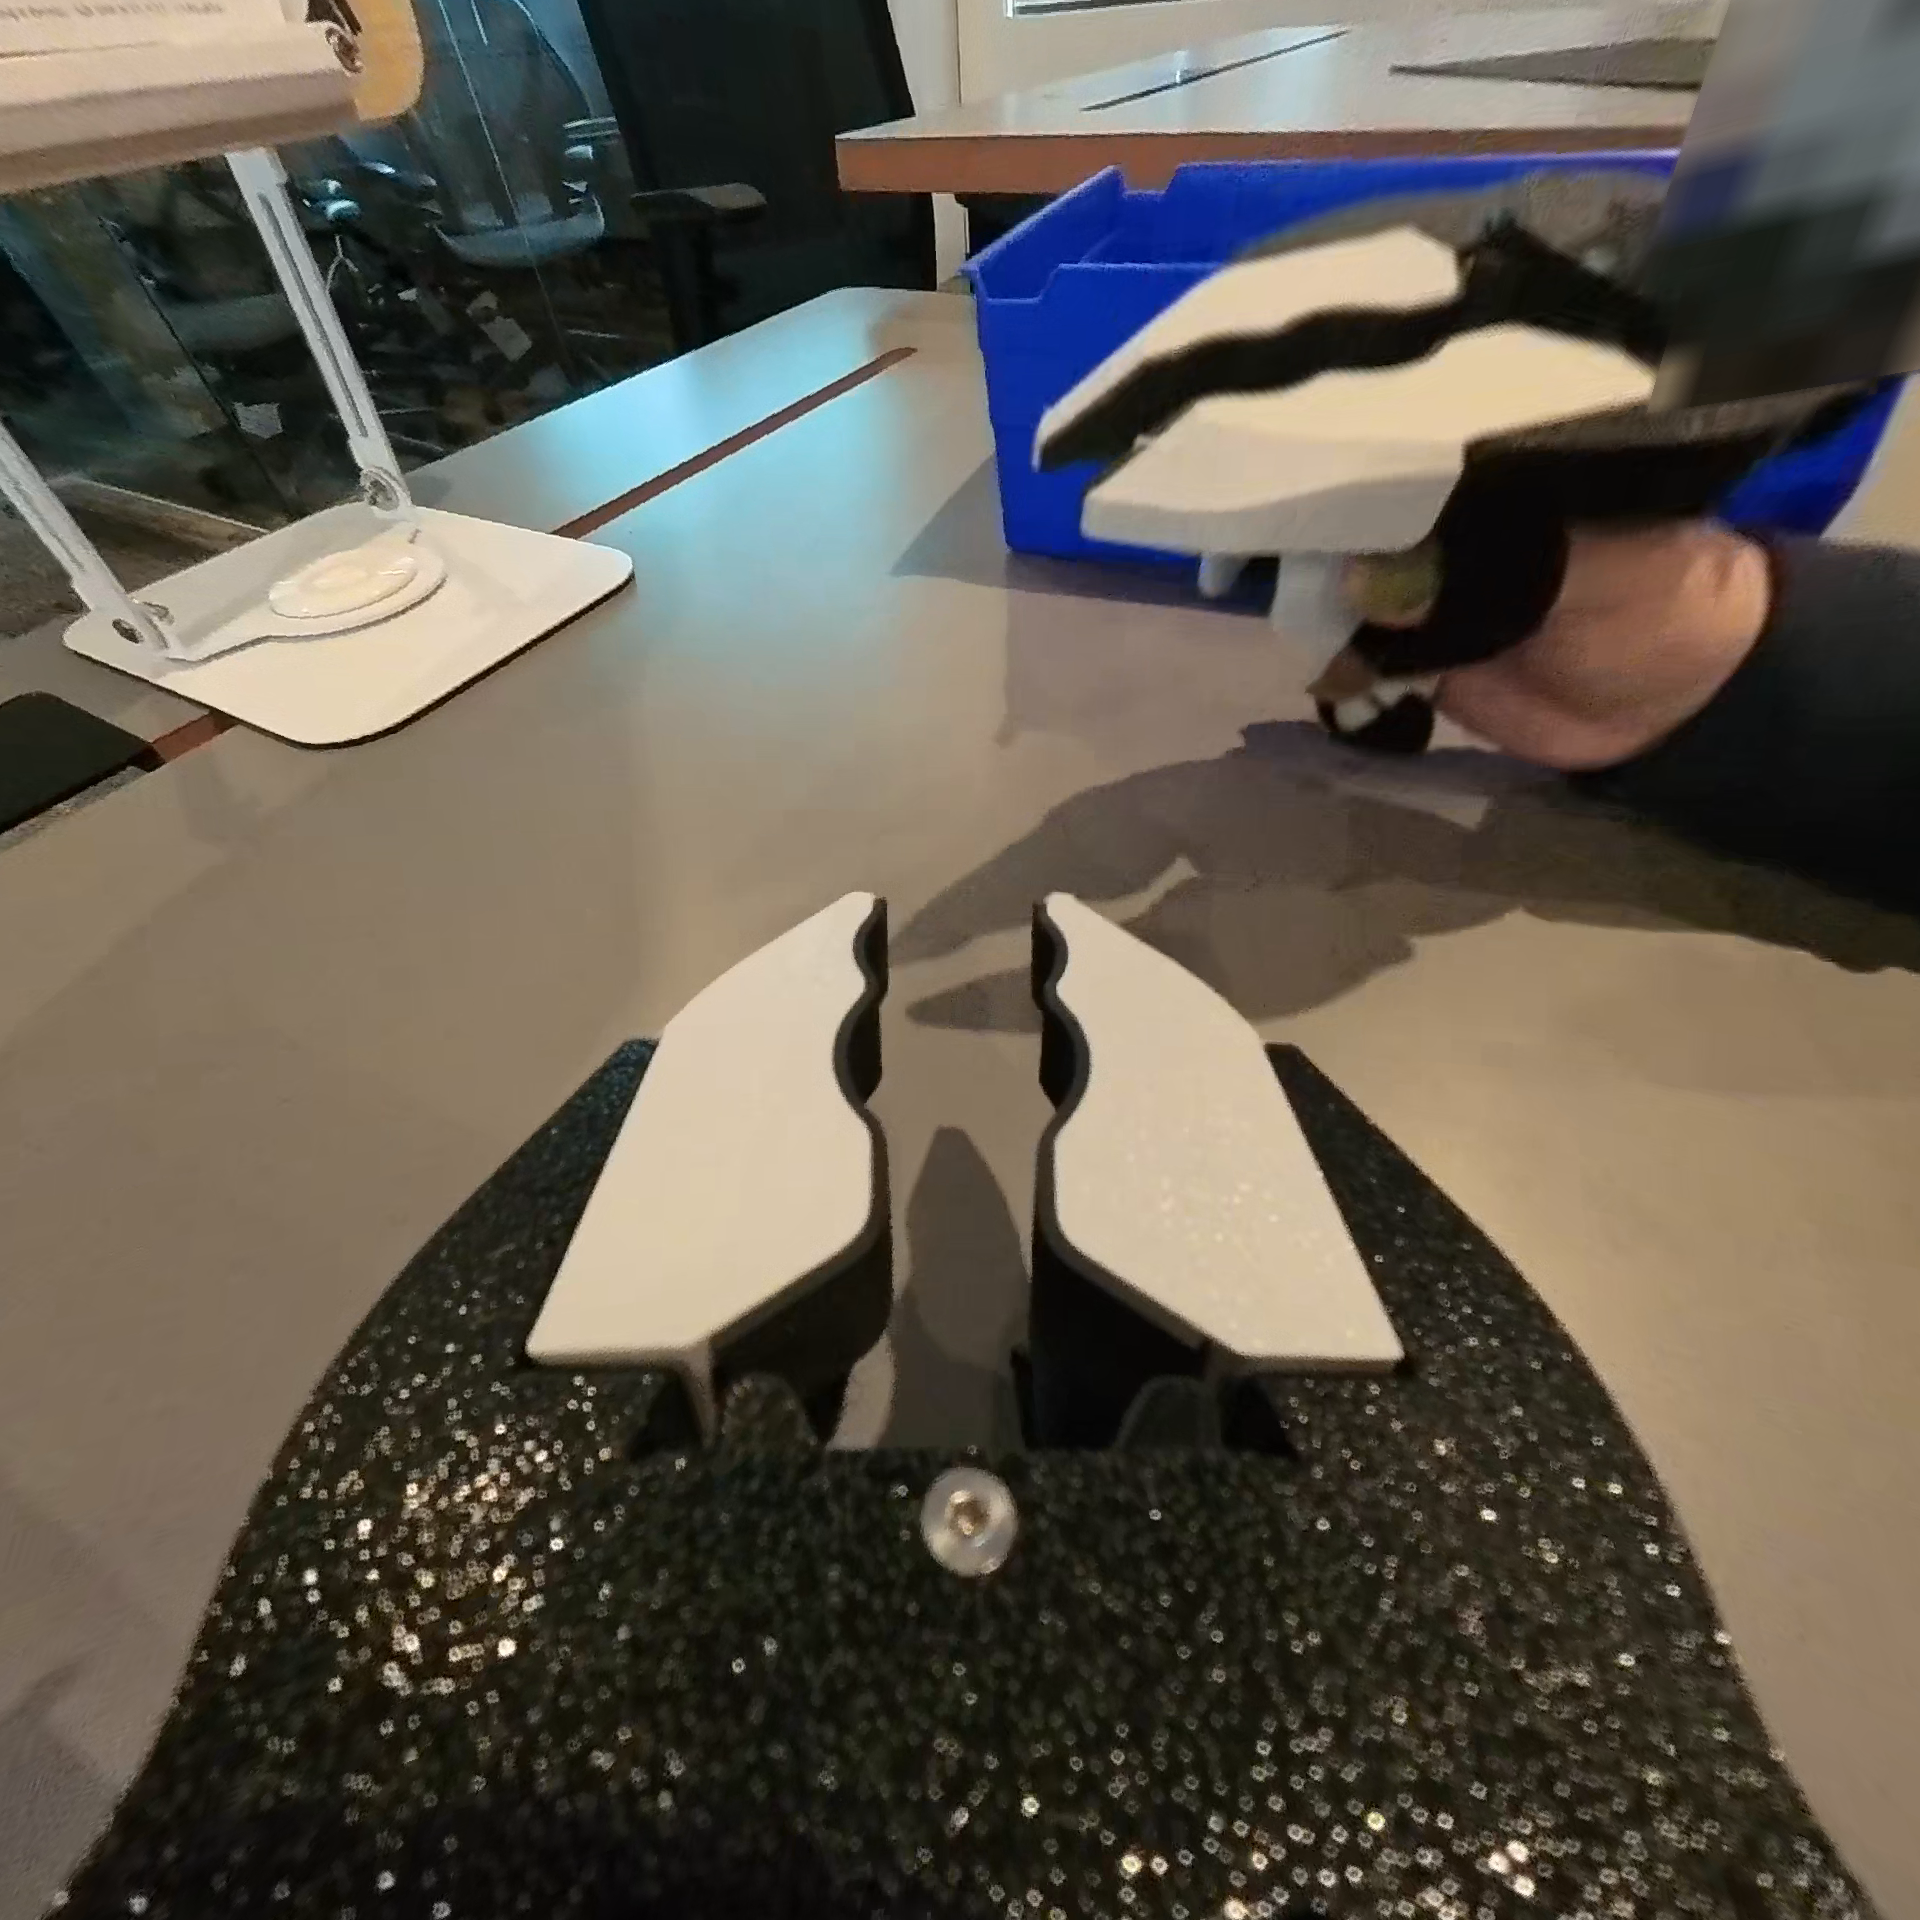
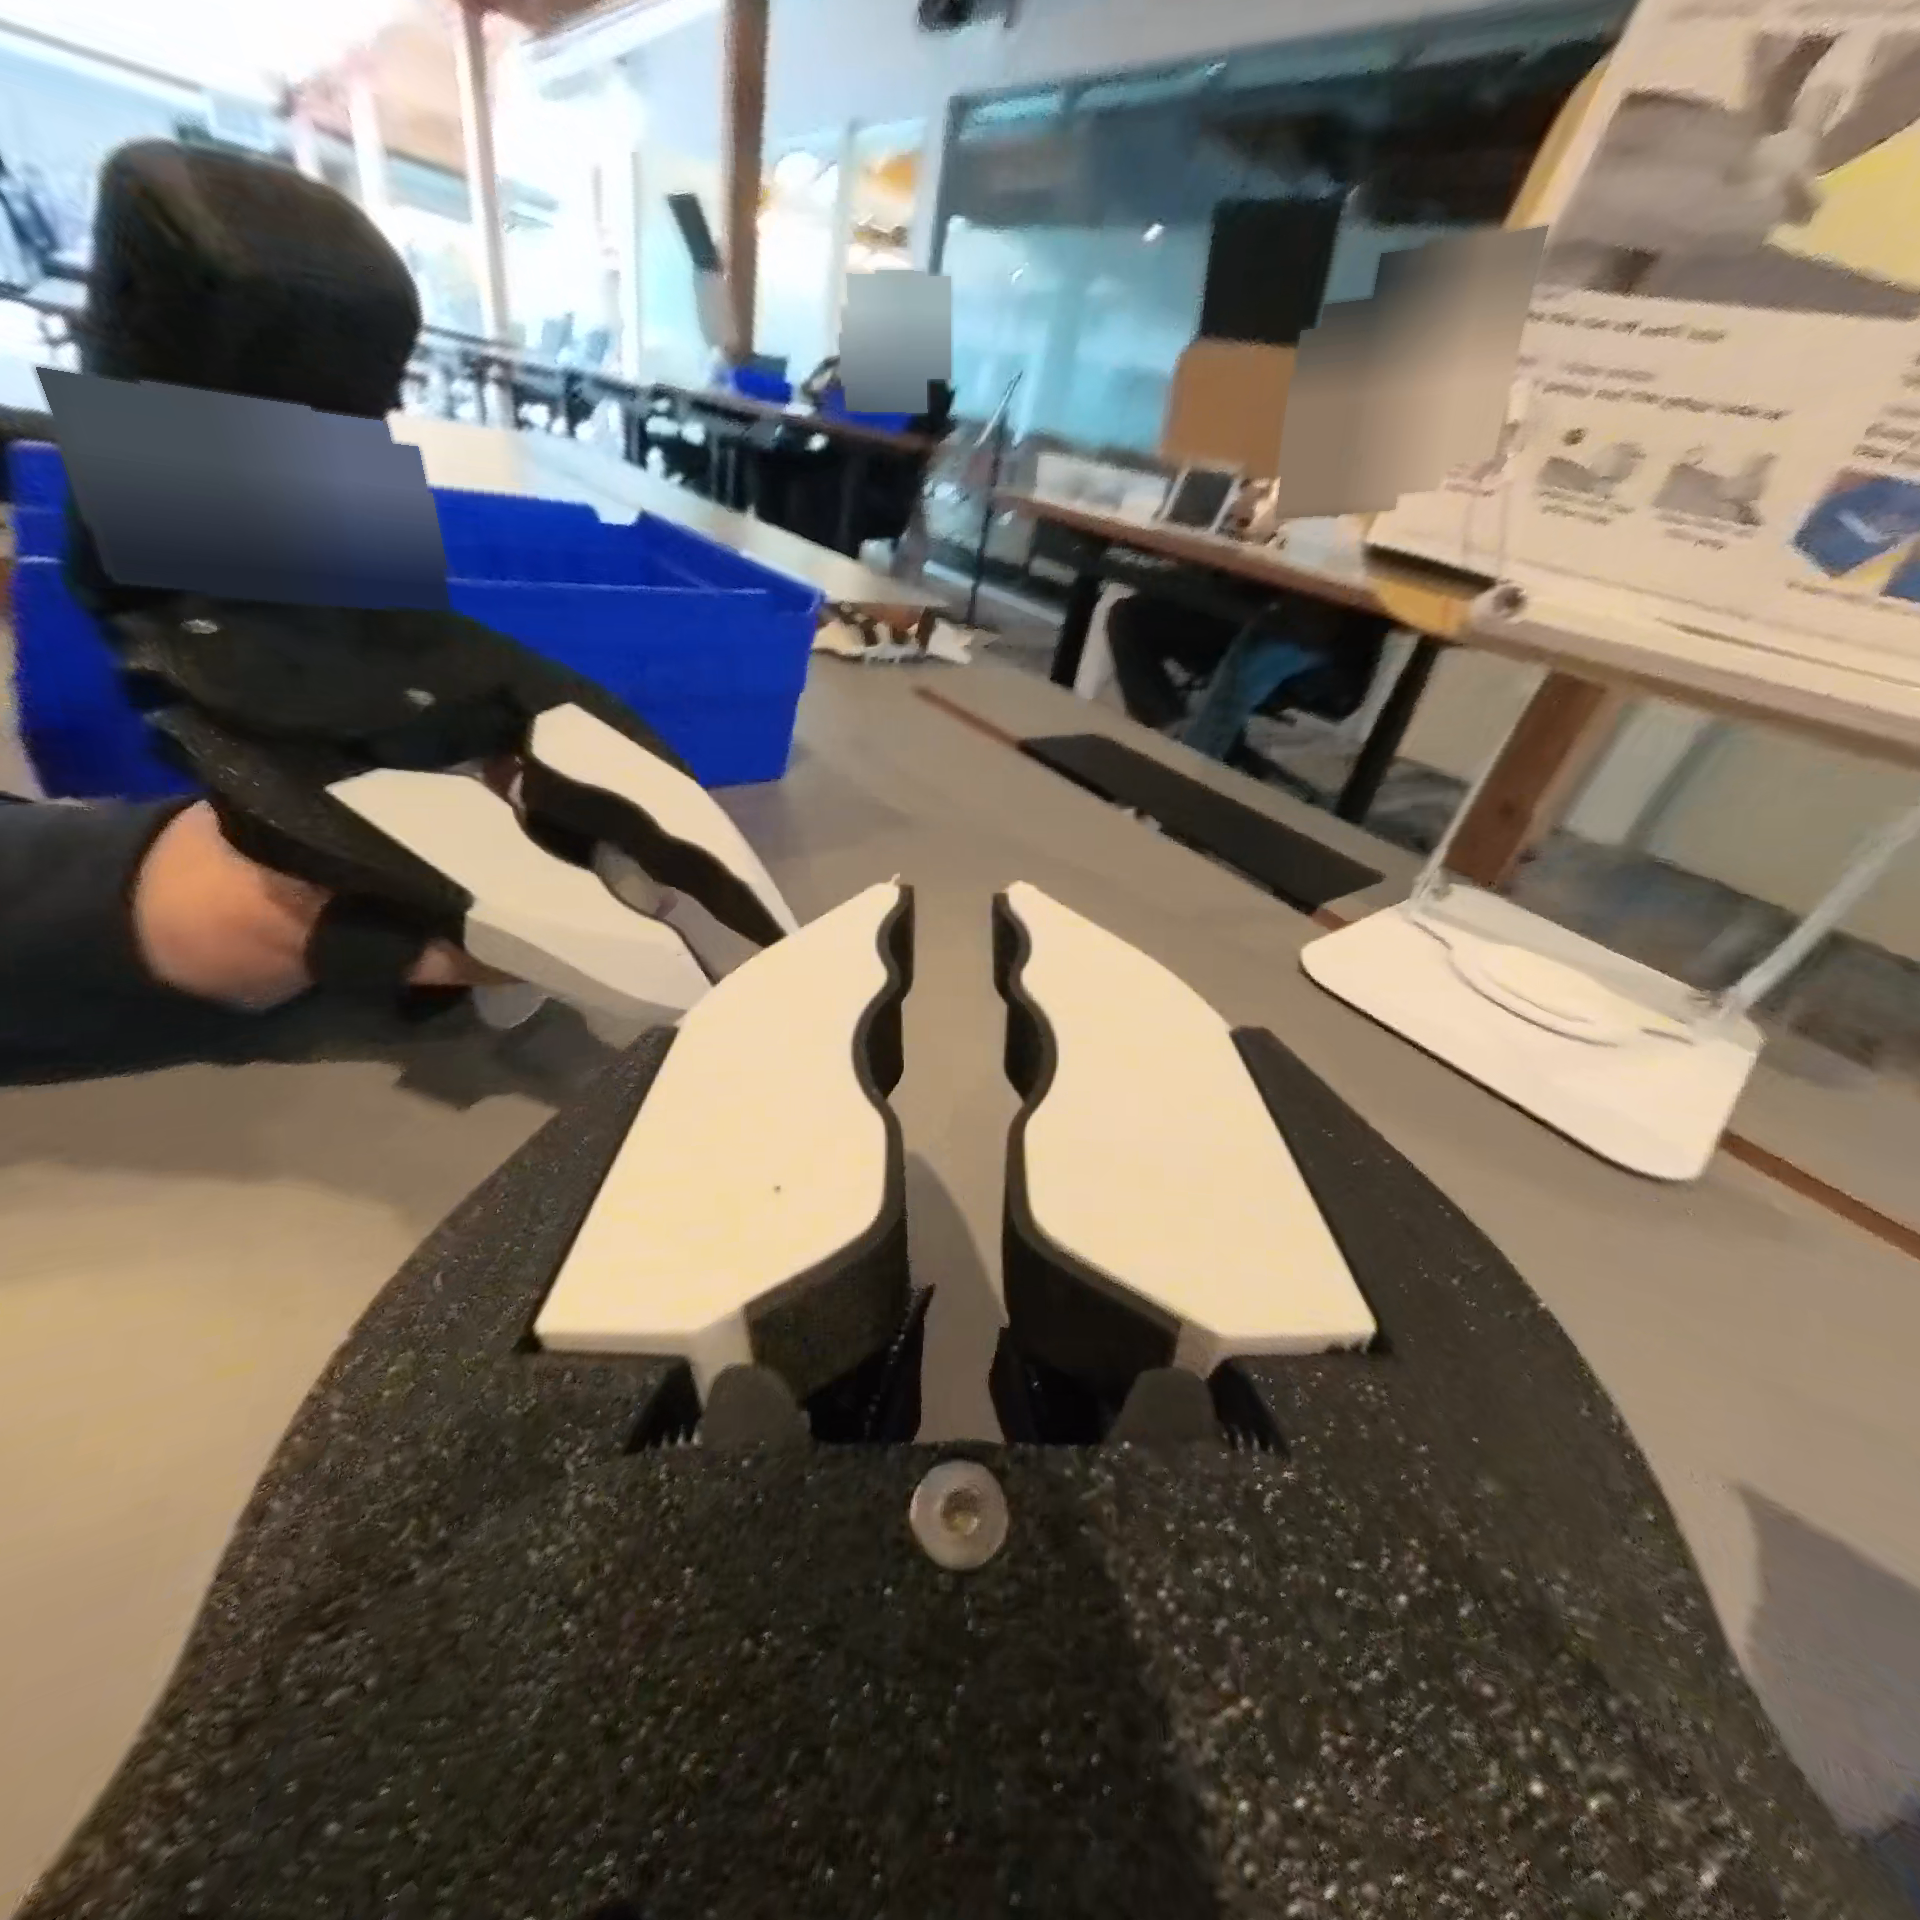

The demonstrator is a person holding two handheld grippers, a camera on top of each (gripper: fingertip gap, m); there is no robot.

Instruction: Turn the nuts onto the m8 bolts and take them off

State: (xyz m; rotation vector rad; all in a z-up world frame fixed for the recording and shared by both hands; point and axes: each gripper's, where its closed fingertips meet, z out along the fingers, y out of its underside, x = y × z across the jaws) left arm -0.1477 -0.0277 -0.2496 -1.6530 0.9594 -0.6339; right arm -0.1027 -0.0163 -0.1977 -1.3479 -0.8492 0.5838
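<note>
Hovering left hand-held gripper (image 1: 958,914): white flat fingers with wavy black pads, glittery black body; jaws apart, bare grey surface (image 1: 520,883) between them.
Right hand-held gripper (image 2: 951,899): same shape, matte grainy body; narrow gap, nothing gripped.
Hands: right hand (image 1: 1621,665) low near the surface, gripper tilted.
Blue bin (image 1: 1091,343): ribbed plastic, towards the far edge.
Nuts and bolts: cannot tell where.

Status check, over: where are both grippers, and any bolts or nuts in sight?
Left gripper open, empty, over grey table. Right gripper open, empty. No bolts or nuts visible. Blue bin behind; nothing in the way.
</note>
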